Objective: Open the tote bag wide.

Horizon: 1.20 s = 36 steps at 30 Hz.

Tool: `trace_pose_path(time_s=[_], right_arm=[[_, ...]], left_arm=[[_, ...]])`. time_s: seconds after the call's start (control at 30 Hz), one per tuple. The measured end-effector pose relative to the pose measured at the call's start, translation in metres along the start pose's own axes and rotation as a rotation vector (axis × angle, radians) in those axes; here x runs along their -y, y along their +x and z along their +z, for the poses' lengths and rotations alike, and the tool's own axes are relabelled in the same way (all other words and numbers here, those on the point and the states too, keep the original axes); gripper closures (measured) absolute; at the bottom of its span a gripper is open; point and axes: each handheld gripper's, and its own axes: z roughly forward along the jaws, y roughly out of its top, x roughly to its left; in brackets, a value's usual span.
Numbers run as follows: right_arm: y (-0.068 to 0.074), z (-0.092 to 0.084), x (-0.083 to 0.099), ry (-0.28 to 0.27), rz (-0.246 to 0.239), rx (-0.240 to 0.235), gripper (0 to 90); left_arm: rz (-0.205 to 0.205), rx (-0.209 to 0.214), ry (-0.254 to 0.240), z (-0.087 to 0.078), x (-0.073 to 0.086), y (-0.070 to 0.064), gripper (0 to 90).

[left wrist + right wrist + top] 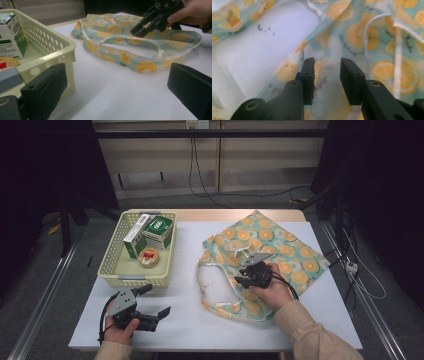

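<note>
A fabric tote bag (280, 252) printed with orange slices lies flat on the right half of the white table, its mouth gaping towards the left. My right gripper (240, 278) hovers over the bag's lower rim, held in a hand. In the right gripper view its jaws (326, 62) stand apart just above the cloth (362, 37), with nothing pinched between the pads. My left gripper (156, 300) rests near the table's front left corner, open wide and empty. In the left gripper view it (112, 75) faces the bag (120, 53) and the right gripper (140, 28).
A cream plastic basket (116, 275) stands at the back left, holding two green-and-white boxes (159, 231) and a round tin (149, 257). Its corner (62, 45) sits close to my left jaw. Bare white tabletop (190, 320) lies between basket and bag.
</note>
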Motion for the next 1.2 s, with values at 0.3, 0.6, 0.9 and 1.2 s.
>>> trace_pose_path(time_s=[0.3, 0.6, 0.9, 1.2], right_arm=[[-0.005, 0.009, 0.006, 0.013, 0.067, -0.019, 61.1], [-0.009, 0.009, 0.005, 0.021, 0.073, 0.010, 80.6], [-0.013, 0.011, 0.005, 0.011, 0.077, 0.014, 90.0], [-0.014, 0.000, -0.006, -0.013, 0.105, -0.032, 90.0]], left_arm=[[0.005, -0.002, 0.003, 0.000, 0.000, 0.000, 2.5], [0.004, 0.003, 0.002, 0.001, -0.001, -0.002, 2.5], [0.004, 0.003, 0.005, 0.001, 0.000, -0.001, 2.5], [0.001, 0.000, 0.005, 0.001, 0.000, 0.000, 2.6]])
